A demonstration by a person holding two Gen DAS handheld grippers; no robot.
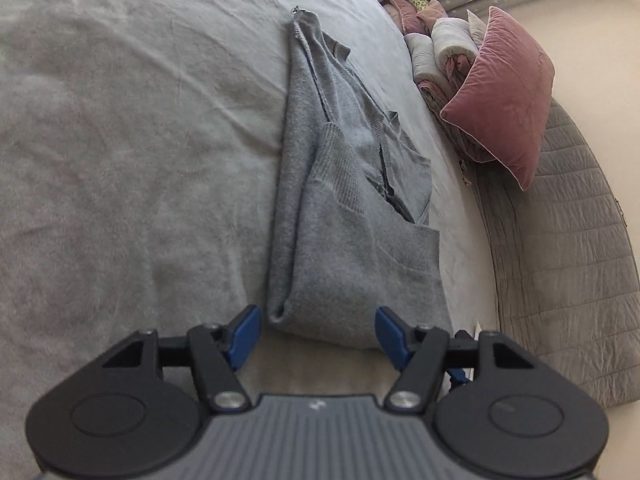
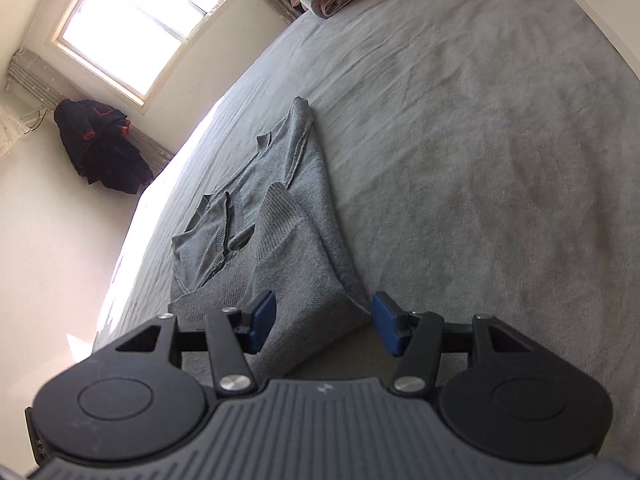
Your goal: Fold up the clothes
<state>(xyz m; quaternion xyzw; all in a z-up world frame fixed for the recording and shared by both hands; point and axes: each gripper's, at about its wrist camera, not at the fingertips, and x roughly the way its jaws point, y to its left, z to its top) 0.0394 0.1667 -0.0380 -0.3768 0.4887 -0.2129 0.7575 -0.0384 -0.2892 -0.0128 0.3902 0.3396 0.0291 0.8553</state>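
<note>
A grey knit sweater [image 1: 344,216] lies folded lengthwise on the grey bed cover [image 1: 120,160], one sleeve laid over the body. My left gripper [image 1: 318,330] is open just short of the sweater's near end, its blue pads [image 1: 244,334] apart and off the cloth. In the right wrist view the same sweater [image 2: 276,236] stretches away from me. My right gripper [image 2: 324,326] is open at its near folded corner, with the cloth edge lying between the spread pads [image 2: 264,318], which do not press on it.
A pink cushion [image 1: 504,92] and rolled bedding [image 1: 440,48] sit at the bed's head, beside a quilted grey spread [image 1: 568,264]. A window [image 2: 144,20] and a dark garment [image 2: 100,148] hanging on the wall lie beyond the bed's far side. Bed cover [image 2: 480,160] spreads wide to the right.
</note>
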